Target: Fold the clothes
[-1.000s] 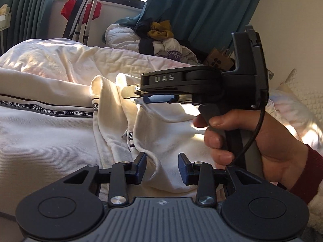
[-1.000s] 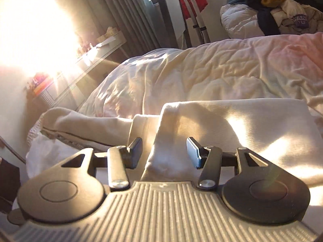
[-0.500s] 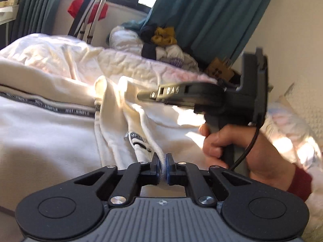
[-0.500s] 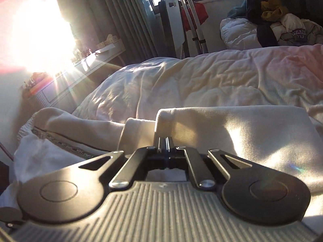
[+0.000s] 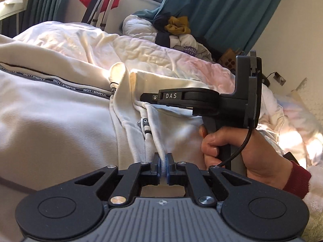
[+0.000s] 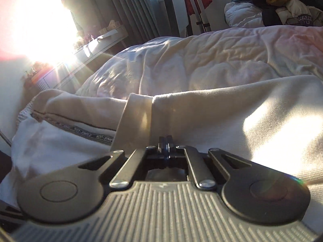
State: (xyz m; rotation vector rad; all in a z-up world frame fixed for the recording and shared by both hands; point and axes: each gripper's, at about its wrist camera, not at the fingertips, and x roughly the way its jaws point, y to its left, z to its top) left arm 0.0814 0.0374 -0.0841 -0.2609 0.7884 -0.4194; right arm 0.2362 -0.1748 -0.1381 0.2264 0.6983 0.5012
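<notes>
a cream hoodie (image 5: 50, 125) of soft, finely ribbed knit lies spread on a bed, over a rumpled white duvet (image 5: 141, 48). a dark woven tape (image 5: 66, 84) runs across the garment, printed again and again with "not-simple" in pale capitals. the left hand-held gripper (image 5: 163, 161), matte black with round pivot discs and a ridged grey body, is clenched on a white braided drawcord (image 5: 156, 141) at the hoodie's neck opening. seen from the left wrist, the right hand-held gripper (image 5: 148, 97) carries a raised "das" label on its side; a hand (image 5: 242, 153) with a dark red cuff grips its handle, and its tips press into the cloth. from its own camera the right one is clenched on a thick folded edge of the hoodie. beyond the bed lies a clothes heap (image 5: 177, 30), one piece lettered "wan", before teal curtains (image 5: 222, 10).
</notes>
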